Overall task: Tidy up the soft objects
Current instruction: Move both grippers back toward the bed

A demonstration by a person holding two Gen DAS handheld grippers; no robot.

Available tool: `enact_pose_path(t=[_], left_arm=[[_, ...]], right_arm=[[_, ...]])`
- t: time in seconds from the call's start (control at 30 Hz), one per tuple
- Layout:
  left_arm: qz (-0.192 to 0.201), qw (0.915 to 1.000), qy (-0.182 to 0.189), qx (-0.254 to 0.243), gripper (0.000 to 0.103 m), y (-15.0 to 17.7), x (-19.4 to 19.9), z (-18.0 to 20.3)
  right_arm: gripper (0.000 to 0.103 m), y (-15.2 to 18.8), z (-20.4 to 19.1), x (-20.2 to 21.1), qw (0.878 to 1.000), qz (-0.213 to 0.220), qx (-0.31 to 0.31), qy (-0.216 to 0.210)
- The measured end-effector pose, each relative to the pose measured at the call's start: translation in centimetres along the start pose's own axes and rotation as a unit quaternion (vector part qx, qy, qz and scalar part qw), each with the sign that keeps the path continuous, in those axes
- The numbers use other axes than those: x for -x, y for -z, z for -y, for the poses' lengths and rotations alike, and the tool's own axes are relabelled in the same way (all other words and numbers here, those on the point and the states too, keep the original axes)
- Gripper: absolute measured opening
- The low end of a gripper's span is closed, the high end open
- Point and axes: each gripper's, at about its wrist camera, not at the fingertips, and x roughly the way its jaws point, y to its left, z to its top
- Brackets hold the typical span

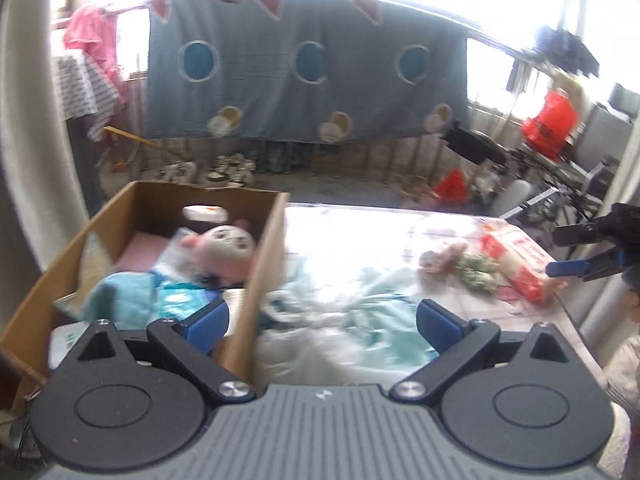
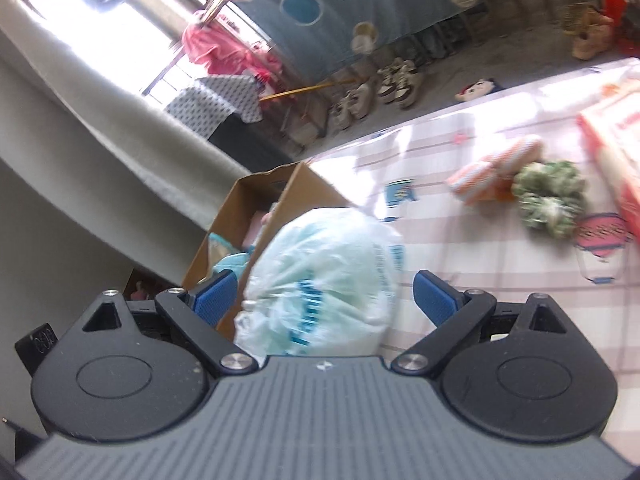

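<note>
Left wrist view: nearest to us we see the left gripper (image 1: 322, 320) with its blue pads spread wide and nothing pressed between them. Just beyond the pads lies a pale green plastic bag (image 1: 352, 320), crumpled on the table (image 1: 400, 232), resting against the outer wall of the cardboard box (image 1: 264, 264). Inside the box we see a light blue cloth (image 1: 120, 292) near the front and a pink and white plush toy (image 1: 224, 246) behind it. Further out on the table lie a striped orange sock (image 1: 444, 258), a green fuzzy scrunchie (image 1: 478, 276) touching it, and a red and white package (image 1: 516, 260) beside that. At the right edge the right gripper (image 1: 576, 252) hangs above the table, released. Farthest back, a blue blanket (image 1: 304, 64) hangs in front of the windows.

From the right wrist we see the right gripper (image 2: 324, 300) with jaws apart, the plastic bag (image 2: 328, 276) showing between the pads without touching them. The bag sits beside the box (image 2: 272, 208); beyond it lie the sock (image 2: 492, 168) and scrunchie (image 2: 548, 196). Far off, shoes (image 2: 384, 88) line the floor.
</note>
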Motion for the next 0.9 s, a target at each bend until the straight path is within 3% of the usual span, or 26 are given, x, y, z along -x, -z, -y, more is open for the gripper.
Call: enact_pose_path(t=[0.17,0.33,0.5,0.67,0.9], left_arm=[[-0.017,0.9962,0.032,-0.079,0.101,-3.2,-3.5,6.4],[-0.079,0.9876,0.049,-0.127,0.1,-7.6,-9.6,11.6],[-0.143,0.978,0.038,-0.147,0.1,-10.5,-17.5,15.2],[-0.191,0.966,0.028,-0.172,0.099,-10.9,-24.7,18.3],[-0.234,0.9496,0.032,-0.206,0.096,-10.3,-32.2,21.4]], right_arm=[[0.095,1.2,5.2,2.4,0.999,0.029,-0.024,0.039],[0.095,0.7,8.1,1.8,0.995,0.038,0.012,0.09],[0.095,-0.8,9.3,-2.1,0.985,0.02,0.098,0.14],[0.095,-2.5,11.2,-7.2,0.968,-0.005,0.171,0.183],[0.093,-4.4,14.6,-12.1,0.959,-0.016,0.199,0.2]])
